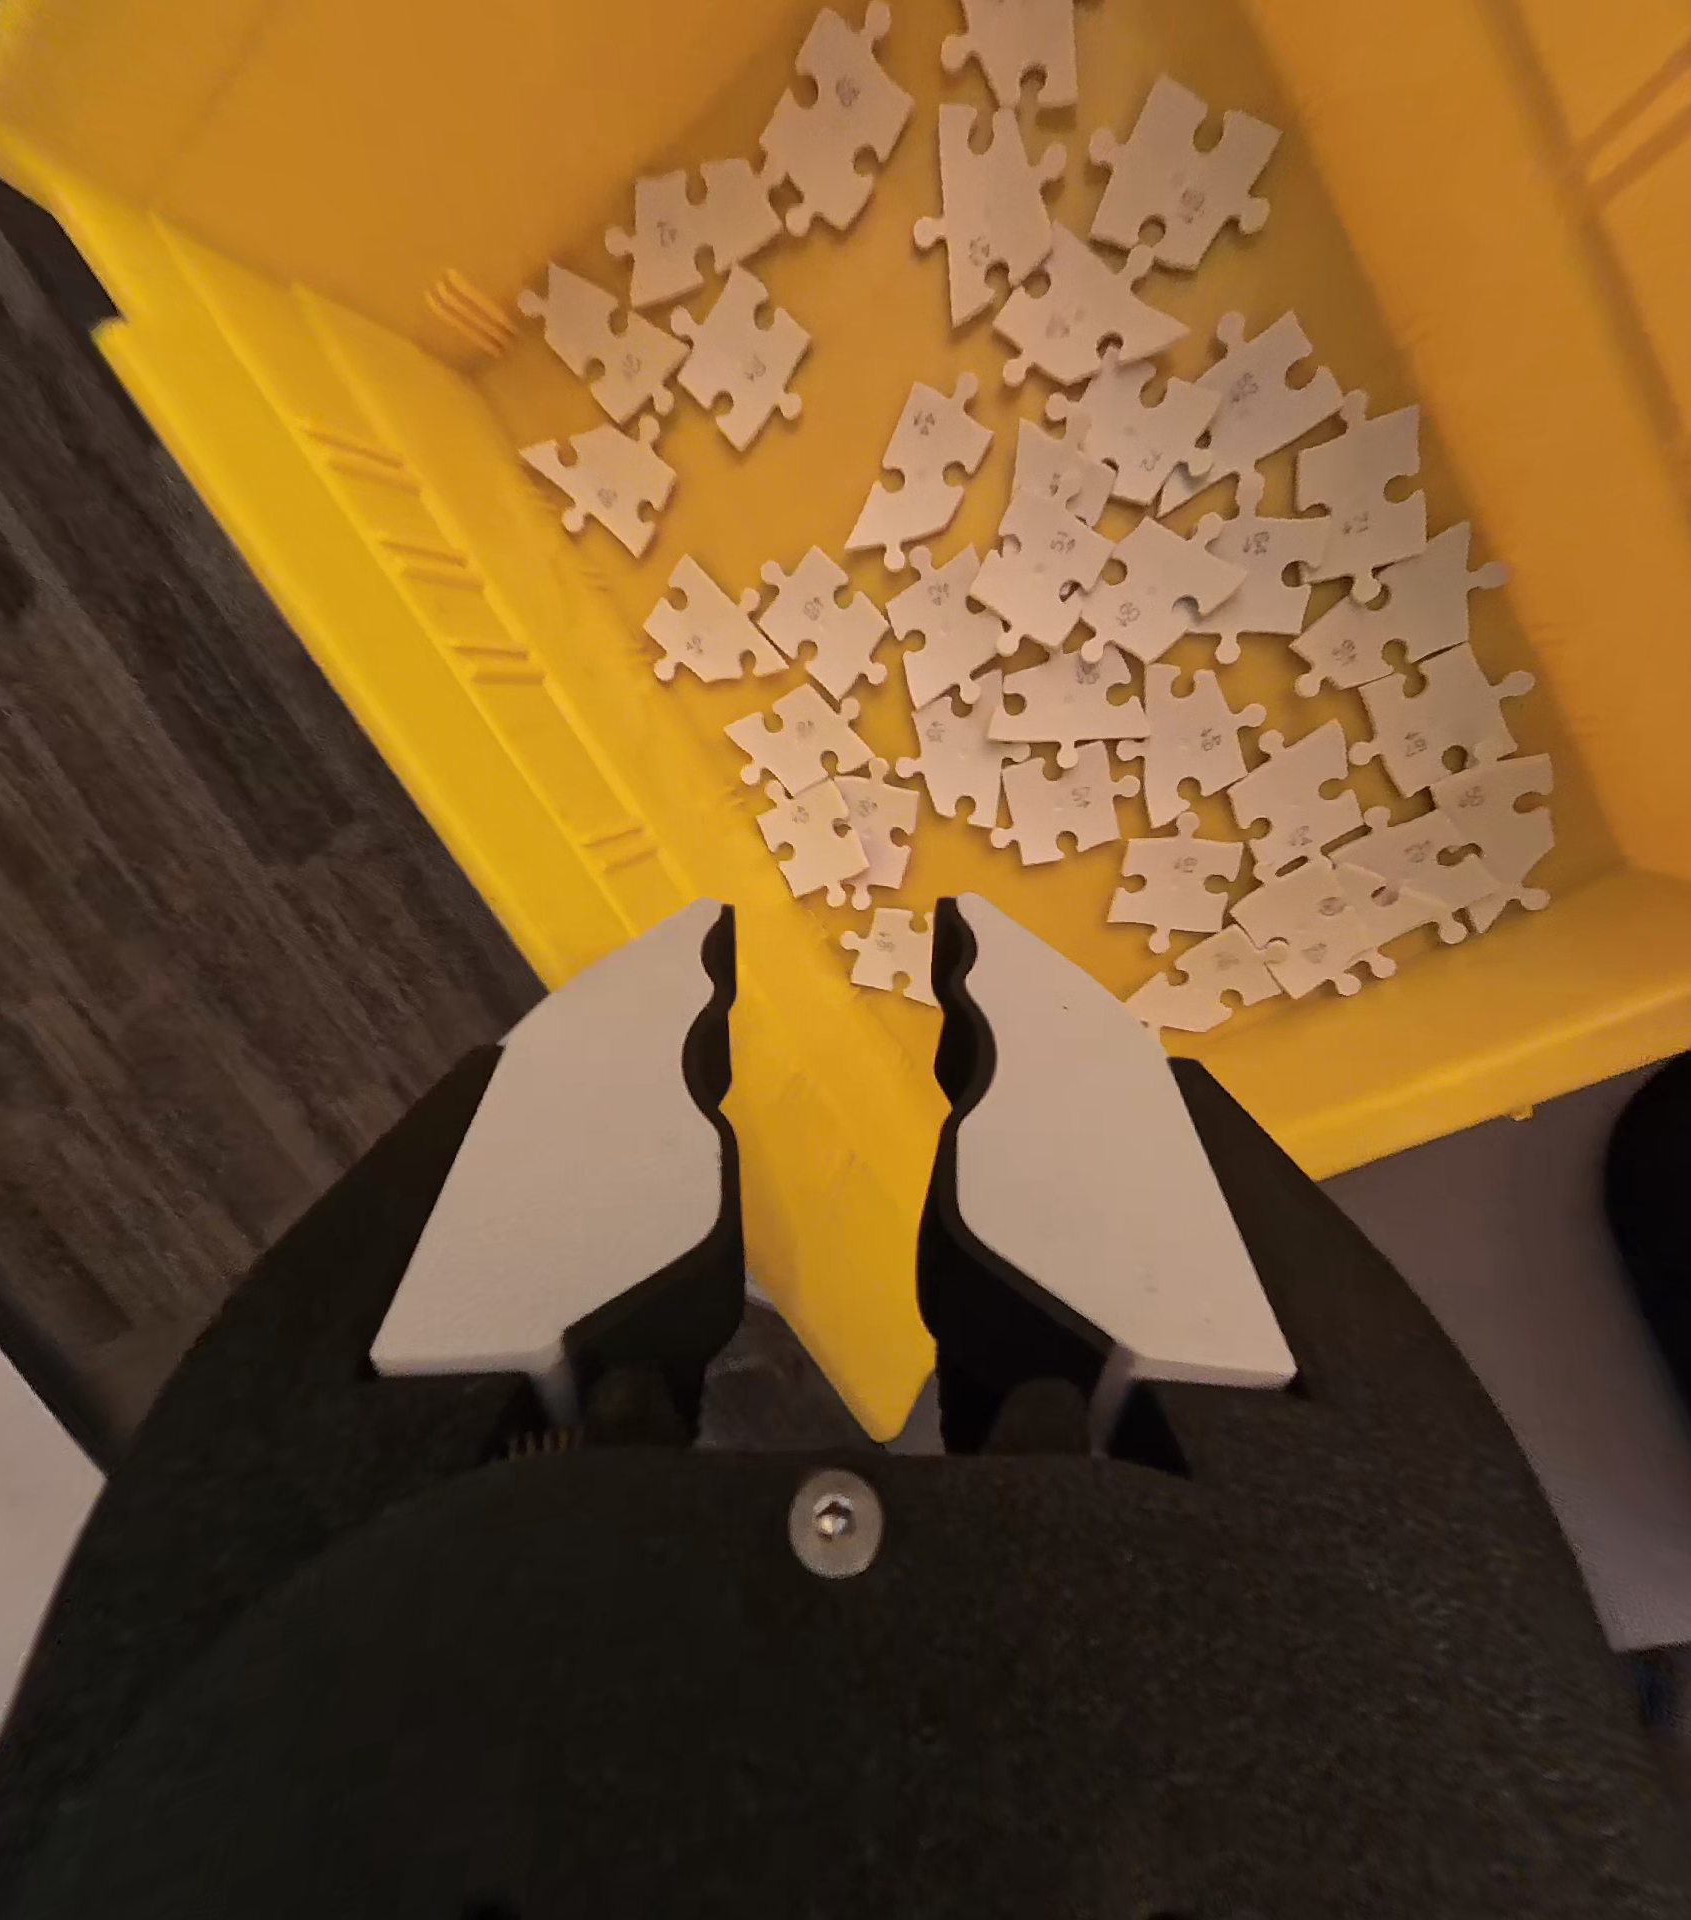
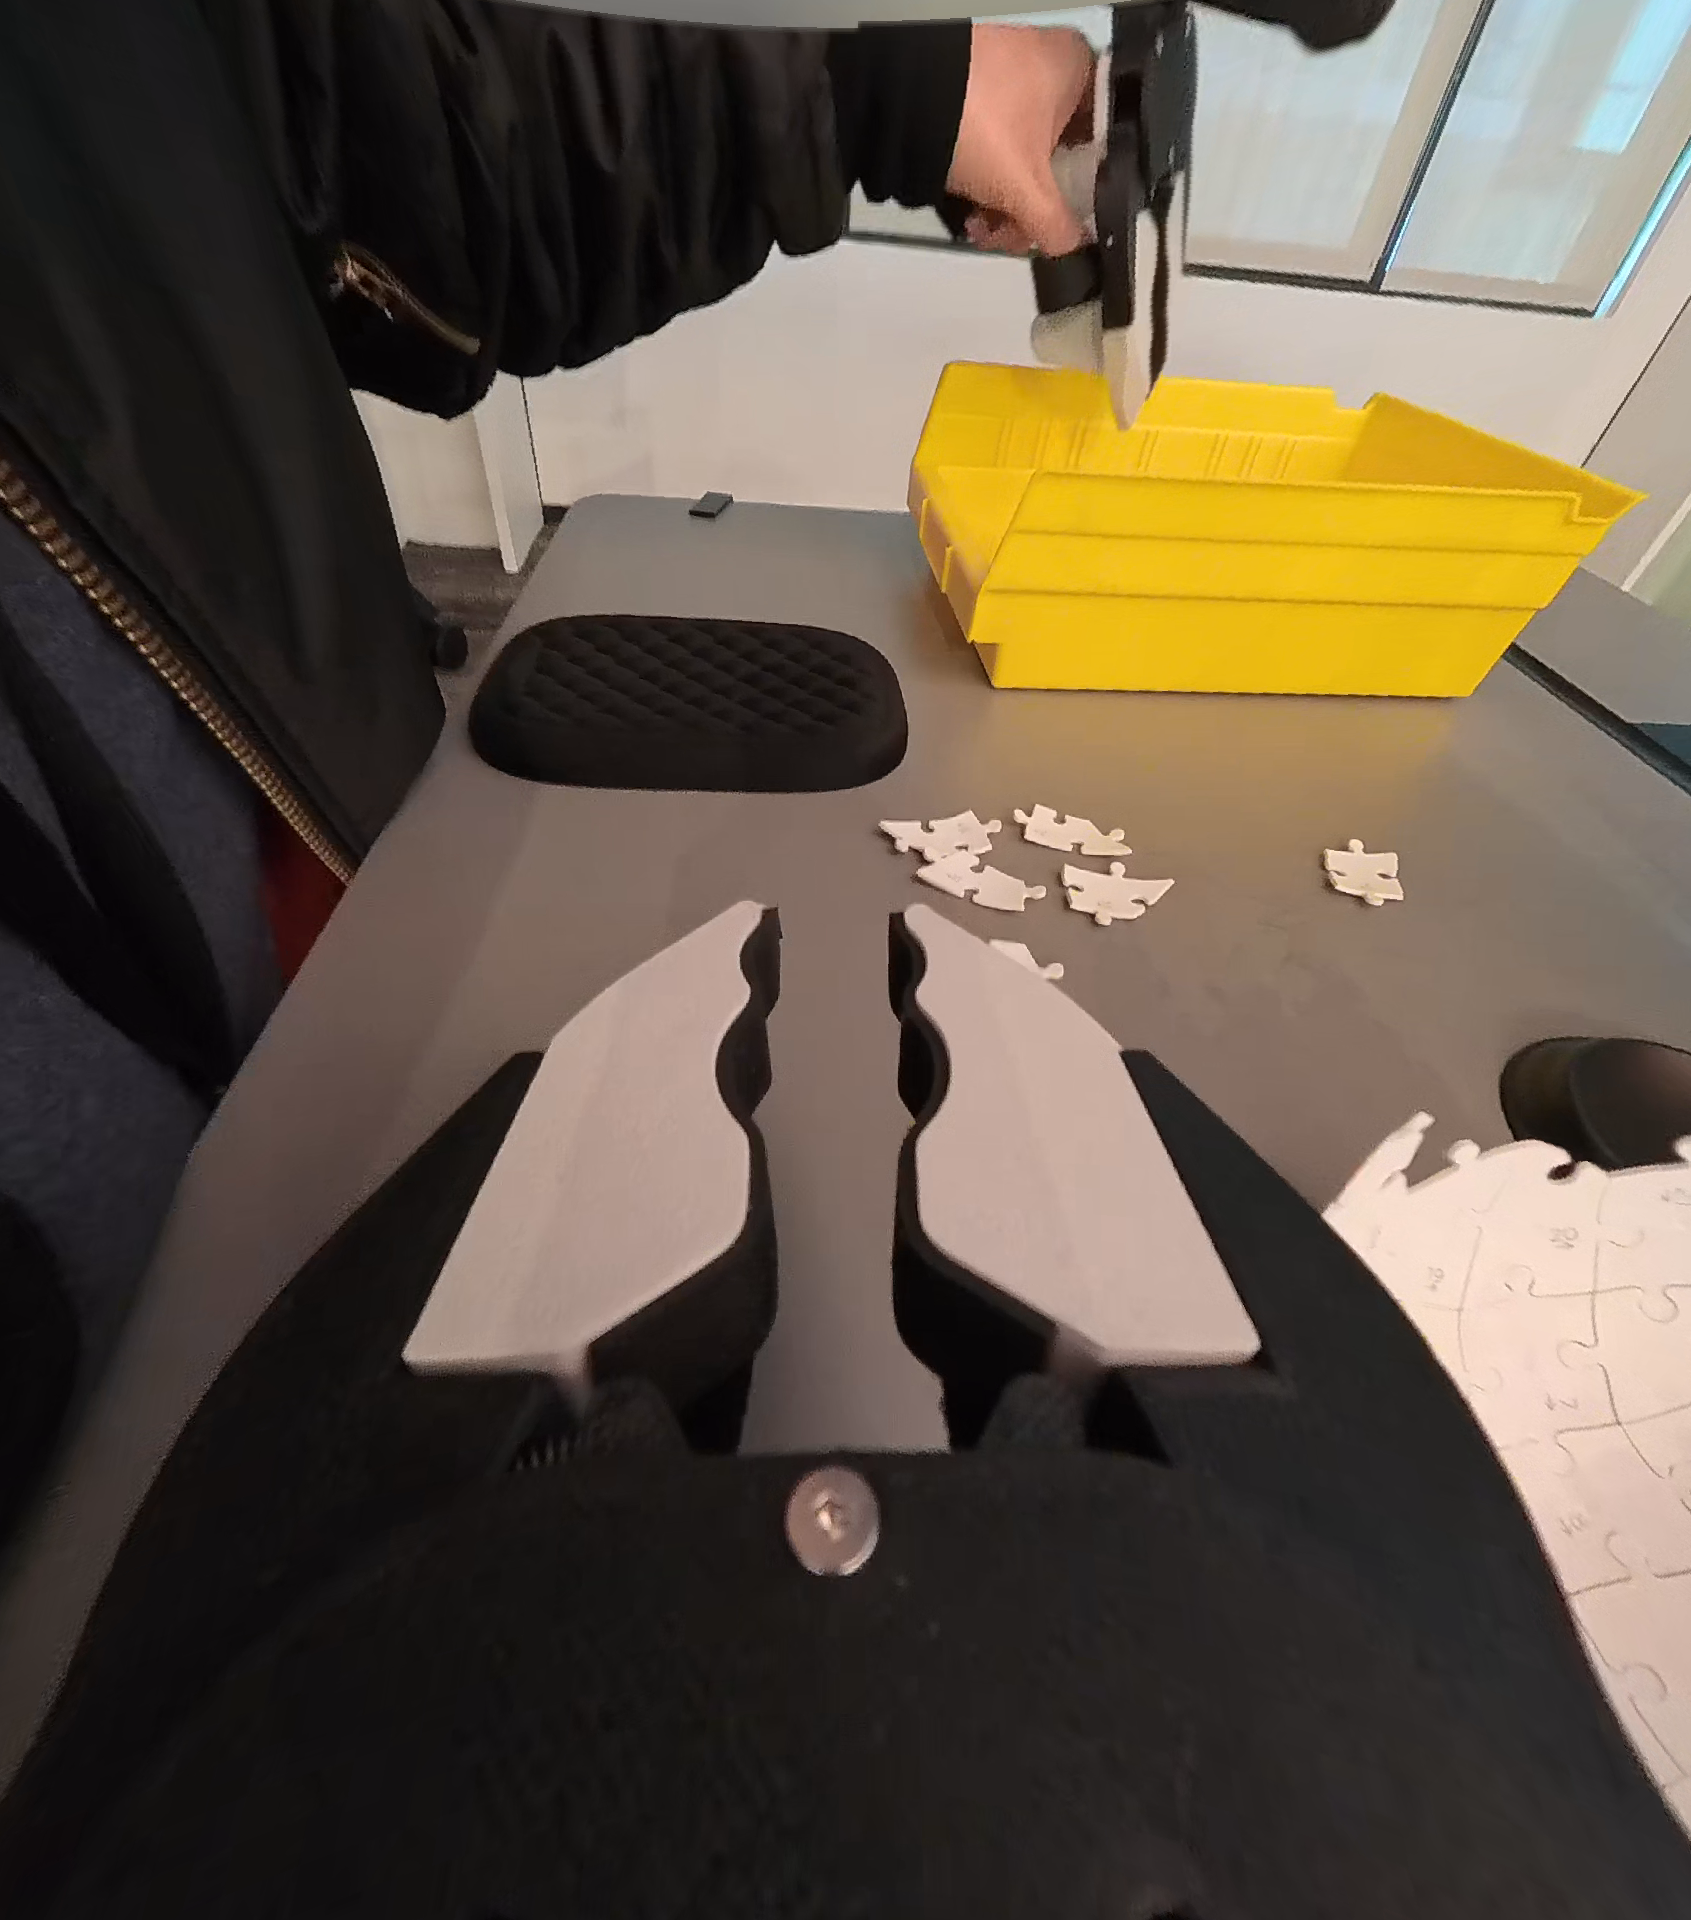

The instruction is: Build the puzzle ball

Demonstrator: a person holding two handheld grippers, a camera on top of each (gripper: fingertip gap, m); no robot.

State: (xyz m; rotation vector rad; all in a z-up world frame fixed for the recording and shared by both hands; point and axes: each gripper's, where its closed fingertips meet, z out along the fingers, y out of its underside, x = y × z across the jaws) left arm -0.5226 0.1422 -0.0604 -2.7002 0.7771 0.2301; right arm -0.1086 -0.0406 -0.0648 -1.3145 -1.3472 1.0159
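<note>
My left gripper is open and empty, pointing down over the near corner of a yellow bin that holds many loose white puzzle pieces. In the right wrist view the left gripper hangs above the bin, held by a hand. My right gripper is open and empty, low over the grey table. Several loose white pieces lie on the table ahead of it, one single piece further right. The partly built white puzzle ball sits at the right edge.
A black quilted pad lies on the table left of the bin. A black round bowl-like stand sits behind the puzzle ball. A person in a dark jacket stands at the table's left edge. Dark carpet shows beside the bin. Tip to tip, the grippers are about 45 cm apart. To the partly built white puzzle ball: right tips about 15 cm, left tips about 45 cm.
</note>
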